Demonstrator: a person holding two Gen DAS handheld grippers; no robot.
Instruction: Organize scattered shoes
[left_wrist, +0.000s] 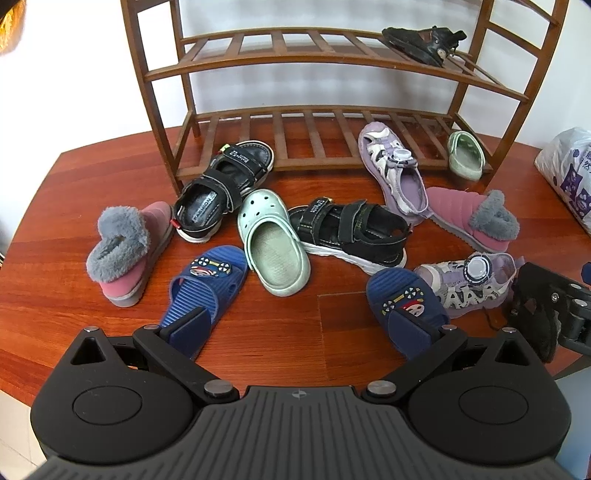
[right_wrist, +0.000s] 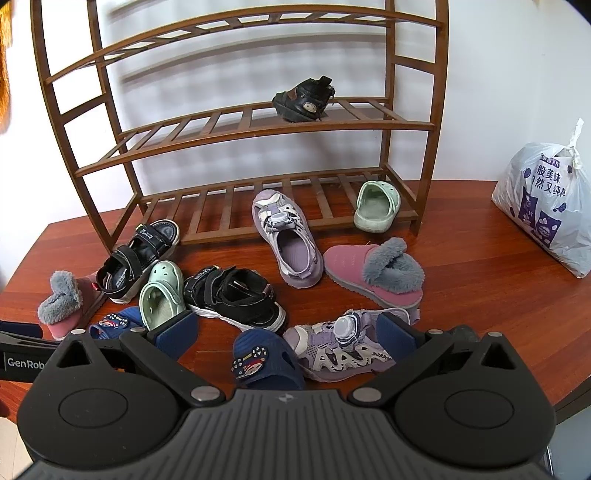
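Where shoes scatter, a red-brown wooden table (left_wrist: 277, 332) meets a white wall (right_wrist: 498, 74).

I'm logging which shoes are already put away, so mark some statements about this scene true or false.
1. A black shoe sits on the middle shelf of the wooden shoe rack. True.
2. Both mint green clogs lie on the table. False: one clog rests on the rack's bottom shelf; the other is on the table.
3. The right tongs grip a purple sneaker. False: they are open and empty.
4. A white plastic bag stands right of the rack. True.
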